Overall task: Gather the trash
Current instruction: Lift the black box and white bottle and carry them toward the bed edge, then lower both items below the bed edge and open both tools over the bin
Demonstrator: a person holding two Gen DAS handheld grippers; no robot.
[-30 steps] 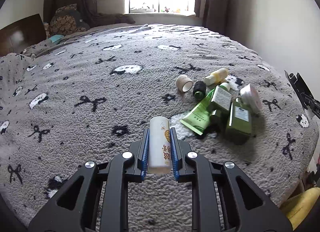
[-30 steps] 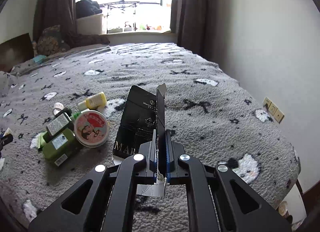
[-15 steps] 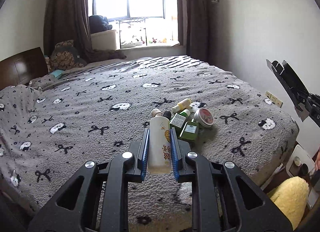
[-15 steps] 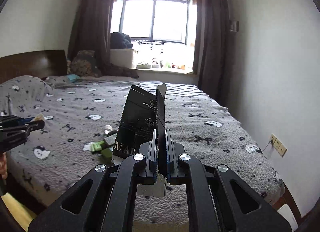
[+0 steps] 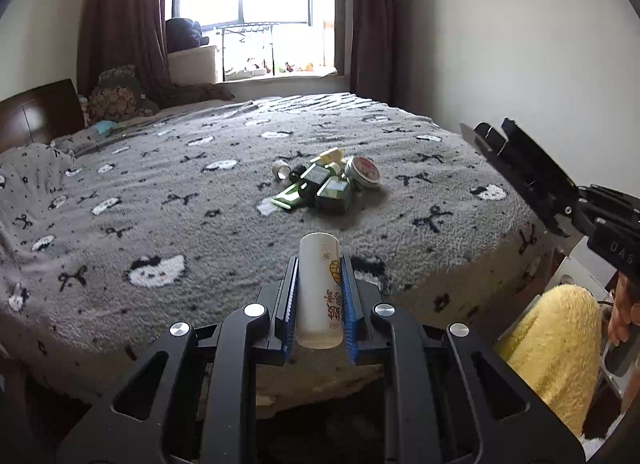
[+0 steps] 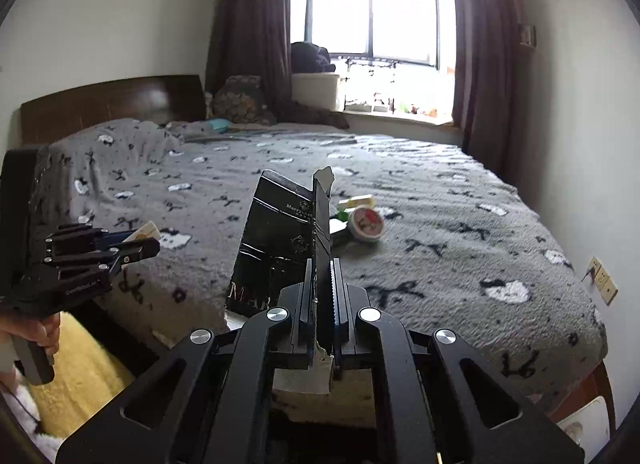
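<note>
My left gripper is shut on a white plastic bottle with yellow and orange print, held off the near edge of the bed. My right gripper is shut on a flattened black carton with white lettering, its torn flap standing up. Each gripper shows in the other's view: the right gripper with the carton at the right of the left wrist view, the left gripper at the left of the right wrist view. A pile of trash stays on the bed: green bottles, a green tube, a round tin, small caps.
The bed wears a grey fleece cover with black bows and has a dark wooden headboard. Under the window stands a sill with small items. A yellow fuzzy thing lies low by the bed's corner. A wall socket sits on the right wall.
Both grippers have pulled back from the trash pile to beyond the bed's near edge, each keeping its item. The pile now looks small and far; more of the room shows.
</note>
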